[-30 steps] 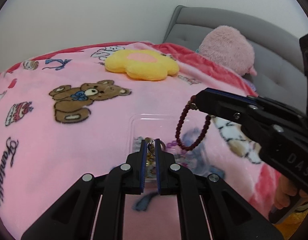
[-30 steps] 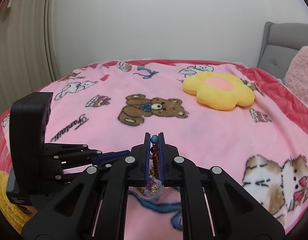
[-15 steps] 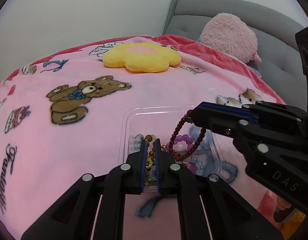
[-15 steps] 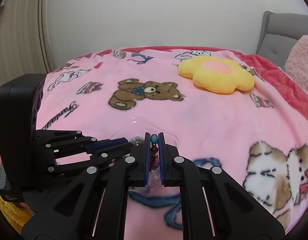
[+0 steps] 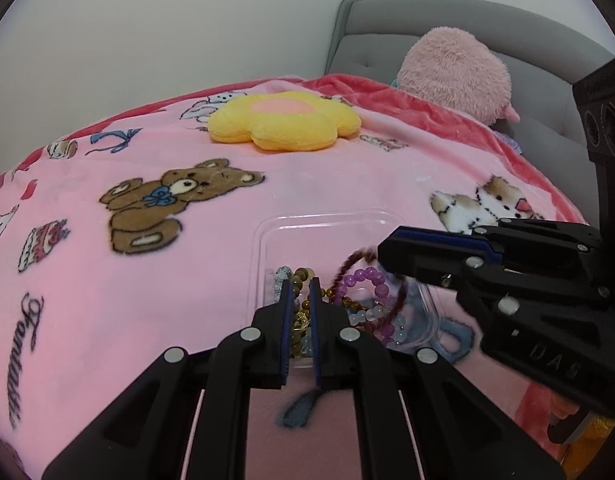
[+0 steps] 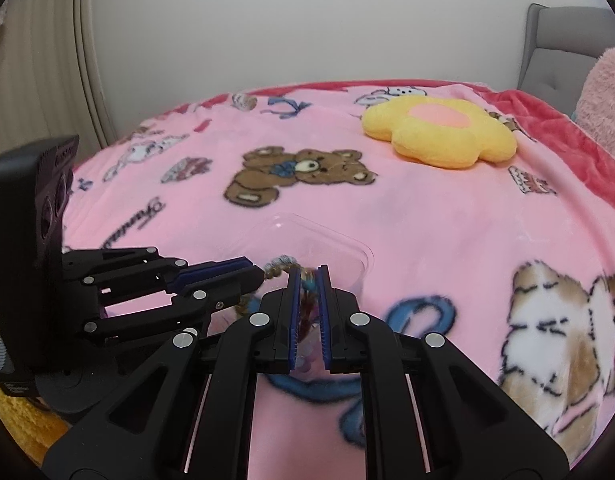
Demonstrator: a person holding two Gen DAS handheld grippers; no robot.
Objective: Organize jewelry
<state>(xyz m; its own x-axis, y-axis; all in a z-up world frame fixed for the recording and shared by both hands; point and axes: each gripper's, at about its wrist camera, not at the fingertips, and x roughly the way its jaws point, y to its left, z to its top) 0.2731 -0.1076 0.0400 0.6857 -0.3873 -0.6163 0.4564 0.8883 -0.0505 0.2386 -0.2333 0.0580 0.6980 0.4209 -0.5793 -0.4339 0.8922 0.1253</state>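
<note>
A clear plastic tray (image 5: 323,220) with rounded corners and thin glossy walls lies on a soft fleece blanket (image 5: 107,304), pink and printed with teddy bears, cakes and cats. Inside the tray sits a heap of beaded bracelets (image 5: 363,312): round lilac beads, pale translucent ones, amber-brown ones and a gold filigree ball.

The left gripper (image 5: 298,292) hangs low at the tray's 6 o'clock edge. Its black jaws, lined with ribbed blue pads, are parted by a narrow slot; brown and gold beads show through that slot, but whether the pads actually touch them cannot be told.

The right gripper (image 6: 307,280) comes in from the tray's 3 o'clock side, its jaws likewise a slim gap apart. A dark red bead bracelet (image 5: 347,268), small round beads on a loop, droops from under its tip into the heap; it is blurred. In the right wrist view, blurred beads lie between the pads, and a firm grip cannot be confirmed.

At 12 o'clock beyond the tray rests a plump yellow flower cushion (image 5: 283,124) with a peach centre. At 1 o'clock a shaggy pink plush (image 5: 455,72) leans against a grey padded headboard (image 5: 547,48).
</note>
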